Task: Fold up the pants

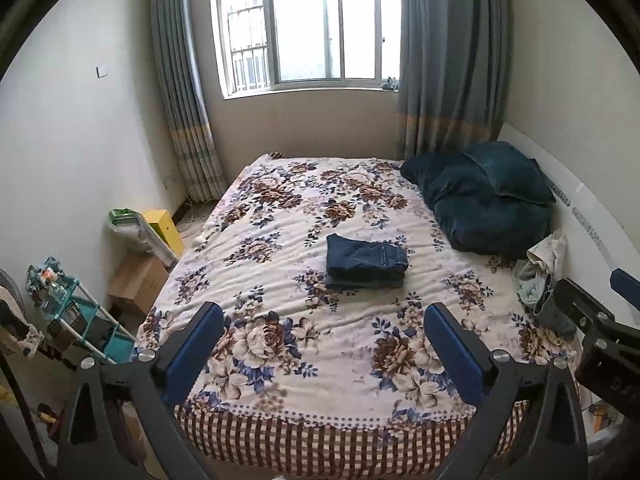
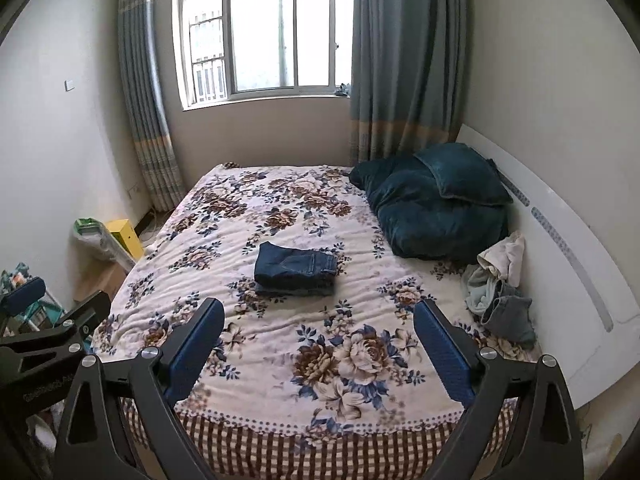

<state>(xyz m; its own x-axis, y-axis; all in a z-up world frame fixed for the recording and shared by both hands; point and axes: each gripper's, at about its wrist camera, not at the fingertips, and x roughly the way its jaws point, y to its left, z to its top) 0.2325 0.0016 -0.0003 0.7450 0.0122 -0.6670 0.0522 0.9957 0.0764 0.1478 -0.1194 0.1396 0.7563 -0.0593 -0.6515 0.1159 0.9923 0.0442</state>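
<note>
Nearest the lens, at the bottom of the left wrist view, the left gripper [image 1: 324, 344] has its two blue-padded fingers [image 1: 196, 352] spread wide apart with nothing between them. The right gripper [image 2: 318, 340] shows the same in its own view: jaws released, empty, with only bedding visible through the gap. Each tool pokes into the other's picture at the lower side edge, so they hang side by side, off the near end of the bed.

Beyond the fingers runs the checked valance, then the floral bedspread [image 1: 288, 364] filling the middle of both frames. The pants [image 1: 366, 261], dark blue denim, lie at the centre of the frame on that spread, well apart from both grippers. They already form a compact rectangular stack of several layers, so the folding looks finished, or nearly so.

Denim of this kind should be fairly heavy and stiff for cloth, not slippery, not fragile; the stack should keep its shape if lifted evenly. A sound hold would pinch all layers at the two short ends, one gripper each, since grabbing only the top layer would likely peel the fold open.

Further back, at right, sit a loose heap of pale clothes [image 2: 500, 280] and a teal pillow pile [image 2: 436, 208]; the window [image 2: 264, 36] closes the upper frame.
</note>
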